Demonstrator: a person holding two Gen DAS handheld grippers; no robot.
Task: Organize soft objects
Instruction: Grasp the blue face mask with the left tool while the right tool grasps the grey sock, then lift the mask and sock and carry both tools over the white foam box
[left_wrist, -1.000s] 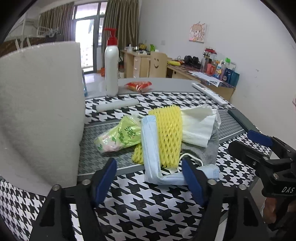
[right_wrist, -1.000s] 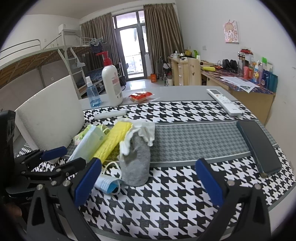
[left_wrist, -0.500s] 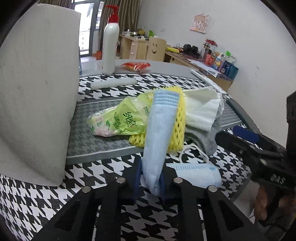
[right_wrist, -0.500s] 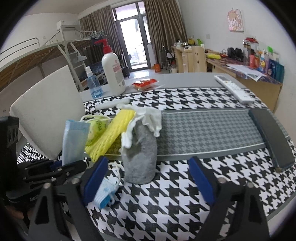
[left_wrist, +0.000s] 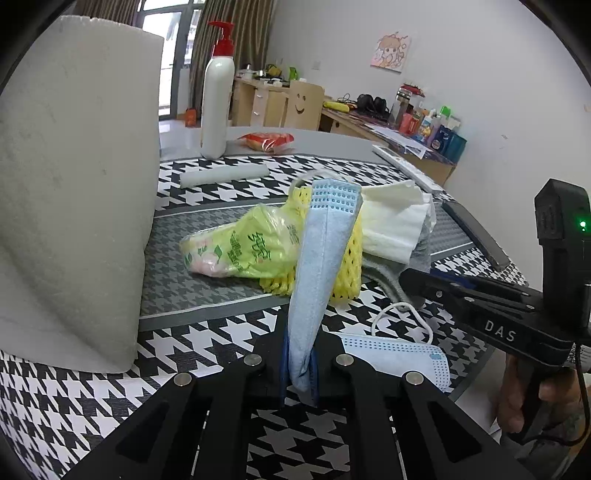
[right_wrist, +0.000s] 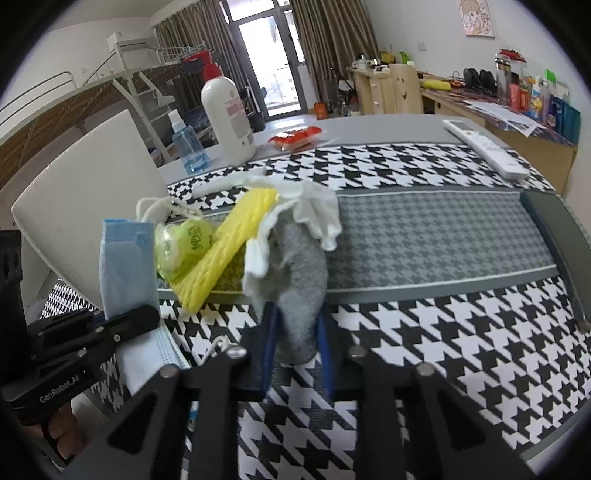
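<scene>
Pinching a folded blue face mask (left_wrist: 321, 266) at lower centre of the left wrist view, the left gripper (left_wrist: 299, 369) is clamped tight; the mask stands up before a yellow foam net (left_wrist: 349, 258) and a green packet (left_wrist: 240, 251). In the right wrist view, the right gripper (right_wrist: 297, 354) at lower centre is closing on a grey sock (right_wrist: 303, 291) under white tissue (right_wrist: 314, 210).

Both grippers are black with blue finger pads (right_wrist: 269, 343), silver screws; the right gripper (left_wrist: 421, 278), at three o'clock, reads "DAS".
</scene>
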